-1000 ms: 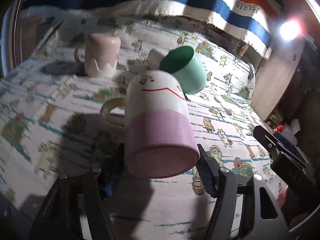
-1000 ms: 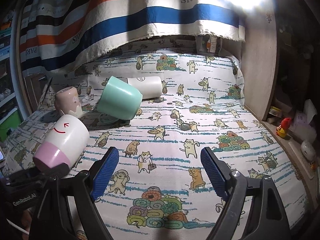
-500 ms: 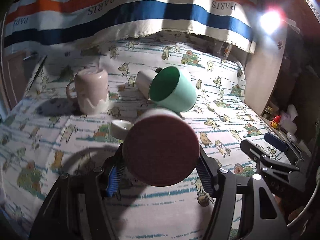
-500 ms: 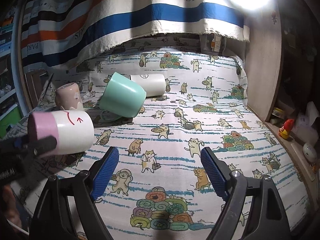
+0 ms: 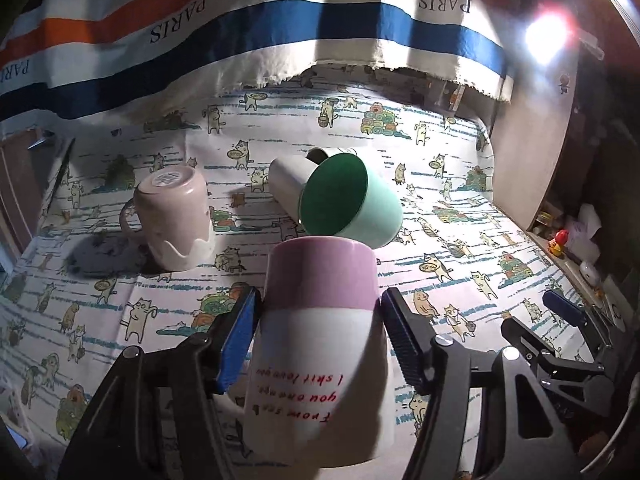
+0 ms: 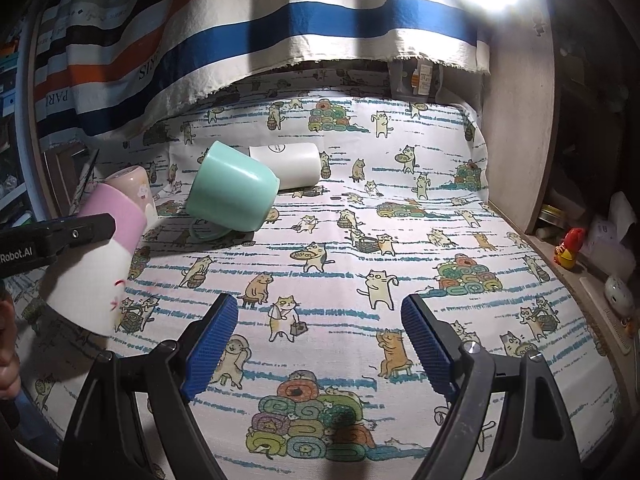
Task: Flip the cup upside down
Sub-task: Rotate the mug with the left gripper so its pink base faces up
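My left gripper (image 5: pixel 318 344) is shut on a pink-and-white mug (image 5: pixel 320 344), held above the cat-print cloth with its pink base up and its mouth down; the red lettering reads upside down. The same mug (image 6: pixel 102 264) shows at the left of the right wrist view, tilted, with the left gripper's finger (image 6: pixel 60 236) across it. My right gripper (image 6: pixel 320 344) is open and empty over the cloth, to the right of the mug.
A pale pink mug (image 5: pixel 172 216) stands upside down at the left. A mint green mug (image 5: pixel 348 204) lies on its side against a white mug (image 5: pixel 288 184). A wooden side panel (image 6: pixel 516 128) bounds the right, with small items beyond it. A striped cloth (image 5: pixel 280 28) hangs behind.
My left gripper has turned the pink-and-white mug over: from mouth away and base toward the camera to base up and mouth down. The right gripper has stayed open and almost still.
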`<state>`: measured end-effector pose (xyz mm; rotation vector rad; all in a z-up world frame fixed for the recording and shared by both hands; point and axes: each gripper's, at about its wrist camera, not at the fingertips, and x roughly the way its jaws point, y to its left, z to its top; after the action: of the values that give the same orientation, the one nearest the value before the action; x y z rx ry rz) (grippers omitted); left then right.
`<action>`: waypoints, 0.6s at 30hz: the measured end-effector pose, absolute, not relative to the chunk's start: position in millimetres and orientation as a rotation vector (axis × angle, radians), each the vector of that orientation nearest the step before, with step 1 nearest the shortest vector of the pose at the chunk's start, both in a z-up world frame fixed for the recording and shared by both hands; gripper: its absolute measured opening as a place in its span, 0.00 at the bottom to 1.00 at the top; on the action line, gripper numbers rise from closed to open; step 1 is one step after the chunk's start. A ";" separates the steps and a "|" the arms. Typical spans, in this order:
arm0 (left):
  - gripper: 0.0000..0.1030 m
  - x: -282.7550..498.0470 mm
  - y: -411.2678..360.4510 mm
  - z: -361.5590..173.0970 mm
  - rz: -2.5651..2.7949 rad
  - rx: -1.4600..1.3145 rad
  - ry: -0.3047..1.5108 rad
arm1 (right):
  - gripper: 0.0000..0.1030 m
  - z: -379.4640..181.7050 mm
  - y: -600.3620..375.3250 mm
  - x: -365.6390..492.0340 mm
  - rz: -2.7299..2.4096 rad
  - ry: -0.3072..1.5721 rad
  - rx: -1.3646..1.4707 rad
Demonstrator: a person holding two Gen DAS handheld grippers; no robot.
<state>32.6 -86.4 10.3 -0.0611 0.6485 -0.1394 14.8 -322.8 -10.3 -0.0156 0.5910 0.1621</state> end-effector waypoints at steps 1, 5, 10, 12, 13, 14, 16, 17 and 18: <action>0.59 32.5 -85.7 9.9 -0.146 -0.069 0.649 | 0.83 -10.9 -324.0 16.1 0.161 0.593 -0.015; 0.58 33.1 -86.2 10.4 -0.159 -0.080 0.646 | 0.83 -12.6 -323.0 17.4 0.161 0.598 -0.015; 0.58 34.8 -85.4 15.2 -0.156 -0.080 0.624 | 0.83 -13.6 -320.6 16.0 0.165 0.599 -0.021; 0.57 33.2 -84.7 16.6 -0.162 -0.078 0.609 | 0.83 -13.8 -320.4 15.7 0.162 0.596 -0.025; 0.56 32.1 -84.7 18.0 -0.165 -0.077 0.596 | 0.83 -14.1 -320.6 16.0 0.160 0.597 -0.025; 0.52 31.2 -85.0 19.4 -0.168 -0.073 0.583 | 0.83 -14.6 -321.0 16.6 0.159 0.600 -0.022; 0.39 28.6 -86.1 21.4 -0.164 -0.059 0.556 | 0.83 -14.8 -321.1 16.9 0.159 0.601 -0.021; 0.35 27.3 -86.6 21.8 -0.160 -0.051 0.547 | 0.83 -15.2 -321.3 16.9 0.160 0.603 -0.018; 0.35 26.3 -87.3 20.4 -0.157 -0.043 0.549 | 0.83 -15.4 -321.2 16.9 0.160 0.604 -0.019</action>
<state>26.3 -87.3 20.4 -0.0426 0.5491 -0.1570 16.9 -321.2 -15.4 -0.0190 0.6038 0.1603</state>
